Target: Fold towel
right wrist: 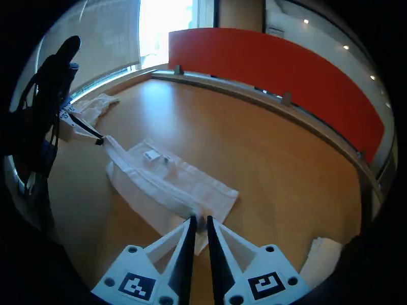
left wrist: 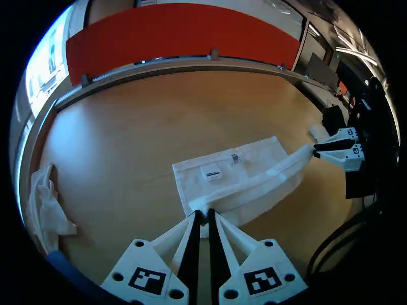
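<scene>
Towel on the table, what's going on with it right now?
A person is working two grippers. The left gripper and the right gripper are each shut on one end of a long edge of the white towel, holding it raised off the wooden table. The rest of the towel lies flat, so the fold is not yet laid over.
</scene>
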`<state>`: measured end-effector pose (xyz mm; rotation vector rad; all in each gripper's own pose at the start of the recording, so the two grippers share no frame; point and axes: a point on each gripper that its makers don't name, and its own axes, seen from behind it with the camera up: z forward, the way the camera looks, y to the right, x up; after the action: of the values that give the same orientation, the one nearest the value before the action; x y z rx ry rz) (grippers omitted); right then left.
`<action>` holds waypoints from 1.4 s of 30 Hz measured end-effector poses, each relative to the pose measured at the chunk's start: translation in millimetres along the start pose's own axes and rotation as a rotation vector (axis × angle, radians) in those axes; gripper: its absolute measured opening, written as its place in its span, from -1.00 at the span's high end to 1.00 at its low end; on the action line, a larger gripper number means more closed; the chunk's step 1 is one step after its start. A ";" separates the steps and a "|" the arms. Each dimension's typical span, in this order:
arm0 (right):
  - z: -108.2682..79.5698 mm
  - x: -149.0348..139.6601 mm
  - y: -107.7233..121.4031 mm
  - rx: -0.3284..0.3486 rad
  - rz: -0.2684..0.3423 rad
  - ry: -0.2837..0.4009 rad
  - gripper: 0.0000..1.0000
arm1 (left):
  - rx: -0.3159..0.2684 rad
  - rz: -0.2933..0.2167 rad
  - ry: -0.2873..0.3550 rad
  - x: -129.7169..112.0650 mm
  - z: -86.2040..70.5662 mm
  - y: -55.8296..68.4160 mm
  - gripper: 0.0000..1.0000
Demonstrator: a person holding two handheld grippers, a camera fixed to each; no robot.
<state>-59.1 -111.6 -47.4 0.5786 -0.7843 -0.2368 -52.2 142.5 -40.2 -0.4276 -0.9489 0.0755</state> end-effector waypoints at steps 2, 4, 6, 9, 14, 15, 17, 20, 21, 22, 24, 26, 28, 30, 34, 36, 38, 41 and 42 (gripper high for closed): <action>3.0 0.8 2.0 -0.004 -0.002 -0.002 0.68 | 0.005 0.011 -0.002 1.9 2.6 -2.0 0.78; 5.7 1.7 3.9 -0.008 -0.003 -0.004 0.68 | 0.008 0.020 -0.004 4.0 5.4 -3.7 0.78; 8.7 2.4 5.7 -0.012 -0.004 -0.005 0.68 | 0.010 0.028 -0.006 6.3 8.5 -5.5 0.78; 13.7 3.0 8.2 -0.015 0.000 -0.007 0.68 | 0.010 0.036 -0.012 8.6 13.4 -8.3 0.78; 22.7 3.8 12.0 -0.017 0.015 -0.009 0.68 | 0.007 0.048 -0.028 9.0 22.4 -11.9 0.78; 24.3 3.6 12.5 -0.017 0.016 -0.010 0.68 | 0.008 0.049 -0.029 9.0 24.0 -12.6 0.78; 27.9 3.3 13.3 -0.017 0.019 -0.012 0.68 | 0.010 0.049 -0.030 9.1 27.4 -14.3 0.78; 32.4 2.1 13.8 -0.018 0.021 -0.017 0.68 | 0.014 0.048 -0.036 7.2 31.9 -16.6 0.78; 33.4 1.8 13.9 -0.019 0.021 -0.017 0.68 | 0.017 0.051 -0.036 6.8 33.1 -17.2 0.78; 34.5 1.4 14.1 -0.020 0.021 -0.018 0.68 | 0.020 0.054 -0.037 6.4 34.2 -17.7 0.78; 36.7 0.4 14.6 -0.022 0.021 -0.020 0.67 | 0.025 0.060 -0.039 5.5 36.9 -18.6 0.78; 38.9 -1.2 15.3 -0.022 0.022 -0.024 0.68 | 0.028 0.064 -0.041 4.5 40.0 -19.1 0.78; 41.7 -2.6 16.7 -0.024 0.021 -0.026 0.68 | 0.029 0.060 -0.042 3.7 44.0 -19.9 0.78; 44.9 -3.6 18.5 -0.029 0.018 -0.026 0.68 | 0.029 0.054 -0.041 3.3 48.5 -20.9 0.78; 51.2 -4.3 22.1 -0.041 0.011 -0.023 0.68 | 0.033 0.040 -0.037 3.7 57.5 -23.4 0.78; 54.5 -5.1 23.1 -0.045 0.010 -0.025 0.67 | 0.039 0.039 -0.034 3.7 62.5 -25.3 0.78; 58.0 -6.7 23.5 -0.045 0.012 -0.030 0.67 | 0.046 0.042 -0.032 3.3 67.5 -27.4 0.78; 62.6 -10.0 24.0 -0.047 0.014 -0.038 0.66 | 0.058 0.054 -0.030 3.6 73.4 -30.1 0.77; 63.7 -10.7 24.6 -0.048 0.014 -0.039 0.66 | 0.060 0.057 -0.031 3.5 74.8 -30.4 0.76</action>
<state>-112.7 -112.6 -3.9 0.5238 -0.8185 -0.2538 -113.8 139.6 12.1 -0.3987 -0.9631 0.1622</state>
